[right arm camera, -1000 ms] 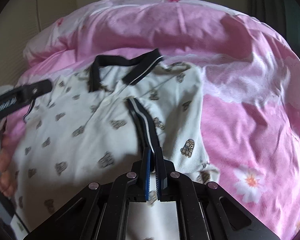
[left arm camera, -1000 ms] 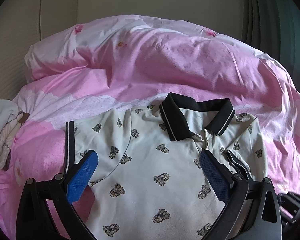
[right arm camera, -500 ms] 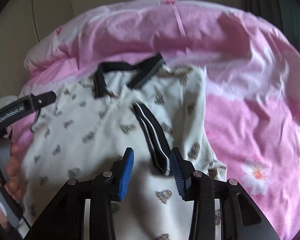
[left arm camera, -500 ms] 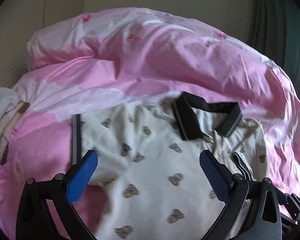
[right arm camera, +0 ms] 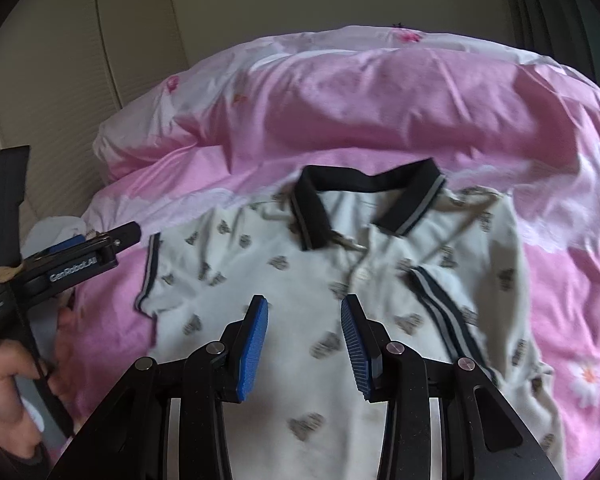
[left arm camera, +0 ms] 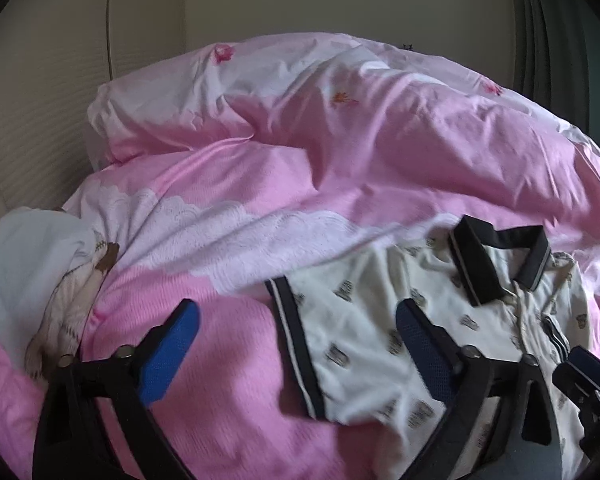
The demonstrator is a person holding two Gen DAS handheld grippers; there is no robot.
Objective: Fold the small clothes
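Polo shirt point(right arm camera: 340, 280) flat on pink duvet point(right arm camera: 380, 100); right gripper point(right arm camera: 304, 338) above — fingers apart, empty

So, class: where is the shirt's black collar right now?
In the right wrist view the black collar sits at the centre, atop the white printed shirt, against the pink duvet behind.

- Left gripper point(left arm camera: 296, 340): black frame, blue textured pads, silver screws.
- Right gripper point(right arm camera: 304, 336): same build, ribbed blue pads.
- White "GenRobot.AI" lettering on left gripper's side; black strap.
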